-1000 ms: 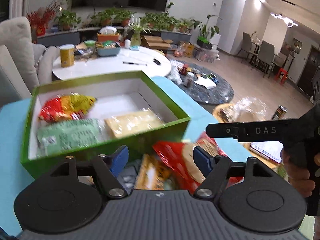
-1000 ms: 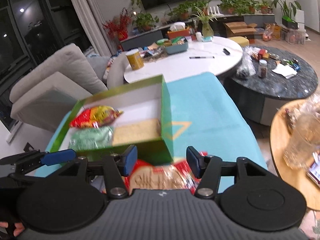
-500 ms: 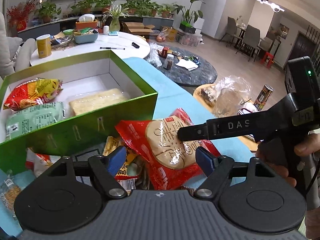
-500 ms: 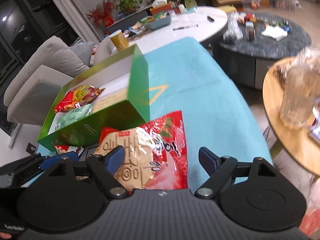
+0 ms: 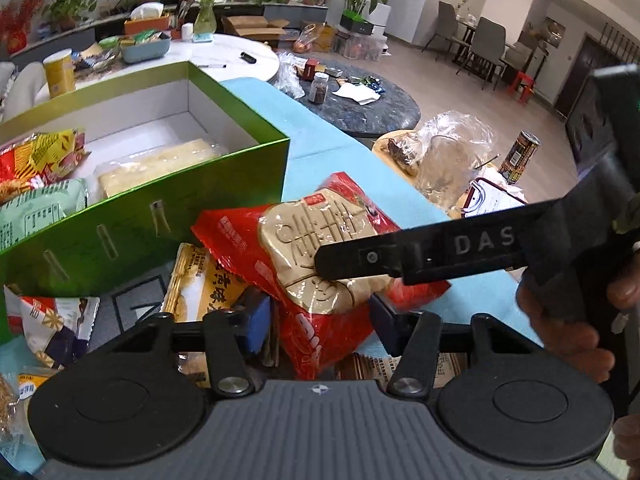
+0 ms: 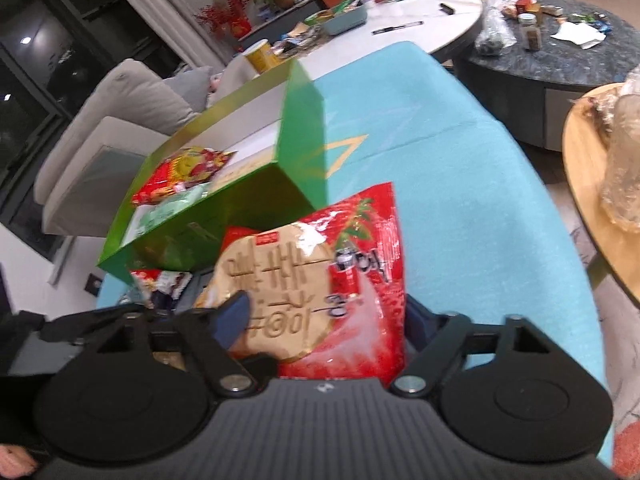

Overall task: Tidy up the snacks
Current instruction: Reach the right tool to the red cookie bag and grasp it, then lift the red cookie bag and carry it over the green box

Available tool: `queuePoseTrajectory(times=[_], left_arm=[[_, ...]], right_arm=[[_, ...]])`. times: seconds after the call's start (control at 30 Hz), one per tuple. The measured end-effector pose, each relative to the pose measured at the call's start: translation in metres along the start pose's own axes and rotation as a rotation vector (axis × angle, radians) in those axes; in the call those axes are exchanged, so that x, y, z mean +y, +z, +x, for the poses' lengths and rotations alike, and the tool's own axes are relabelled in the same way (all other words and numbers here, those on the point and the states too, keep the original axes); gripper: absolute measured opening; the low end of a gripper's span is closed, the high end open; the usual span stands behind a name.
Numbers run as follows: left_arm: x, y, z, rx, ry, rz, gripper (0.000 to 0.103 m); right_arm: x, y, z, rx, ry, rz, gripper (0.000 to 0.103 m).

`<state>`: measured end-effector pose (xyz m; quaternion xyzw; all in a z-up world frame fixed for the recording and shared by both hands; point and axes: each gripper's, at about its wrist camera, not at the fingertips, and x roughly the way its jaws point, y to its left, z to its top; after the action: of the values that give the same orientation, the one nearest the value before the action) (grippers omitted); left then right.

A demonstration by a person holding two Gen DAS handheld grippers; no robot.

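The red snack bag (image 5: 320, 264) with a large tan rice-cracker picture lies at lower centre of both views, propped on a heap of other packets just in front of the green box (image 5: 120, 232). In the left wrist view the left gripper (image 5: 316, 322) has its jaws closing around the bag's lower end, the blue pads (image 5: 256, 316) at either side of it; whether they press on it I cannot tell. The right gripper (image 6: 320, 316) straddles the same bag in its own view, its jaws closing from a wide spread, the left pad over the cracker picture and the right pad beside the bag's edge; contact is unclear. Its black finger, stamped "DAS", crosses the bag from the right of the left wrist view.

Crowding the bag at lower left are a yellow packet (image 5: 200, 284) with red characters and a white-and-red patterned packet (image 5: 56, 320). Inside the white-lined box lie a red-and-yellow bag (image 5: 36, 160), a pale green packet (image 5: 40, 208) and a clear pack of pale wafers (image 5: 160, 164).

Everything sits on a counter covered in turquoise cloth (image 6: 460, 184). Beyond it stand a white round table (image 6: 420, 20), a dark marble one (image 6: 560, 52), a wooden one (image 6: 592, 184) at right, a grey sofa (image 6: 120, 112) at left, and potted plants along the far wall. The bag's large characters look Korean in the right wrist view; I cannot read them
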<state>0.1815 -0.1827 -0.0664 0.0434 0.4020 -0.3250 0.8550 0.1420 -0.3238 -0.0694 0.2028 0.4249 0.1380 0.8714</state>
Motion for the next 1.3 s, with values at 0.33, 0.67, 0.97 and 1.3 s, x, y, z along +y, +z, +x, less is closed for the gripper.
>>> queuePoseTrajectory(times=[0.33, 0.67, 0.97, 1.3], left_arm=[[-0.012, -0.004, -0.043, -0.094, -0.02, -0.005, 0.049], [-0.017, 0.02, -0.109, -0.262, 0.087, 0.064, 0.049], [0.016, 0.05, -0.124, -0.306, 0.149, 0.049, 0.049], [0.047, 0.079, -0.1, -0.285, 0.169, 0.075, 0.049]], right_arm=[[0.035, -0.009, -0.027, -0.052, -0.039, -0.096, 0.056], [0.091, 0.016, -0.073, -0.191, -0.005, -0.202, 0.056], [0.122, 0.05, -0.061, -0.237, 0.035, -0.233, 0.056], [0.118, 0.077, -0.031, -0.244, 0.066, -0.192, 0.056]])
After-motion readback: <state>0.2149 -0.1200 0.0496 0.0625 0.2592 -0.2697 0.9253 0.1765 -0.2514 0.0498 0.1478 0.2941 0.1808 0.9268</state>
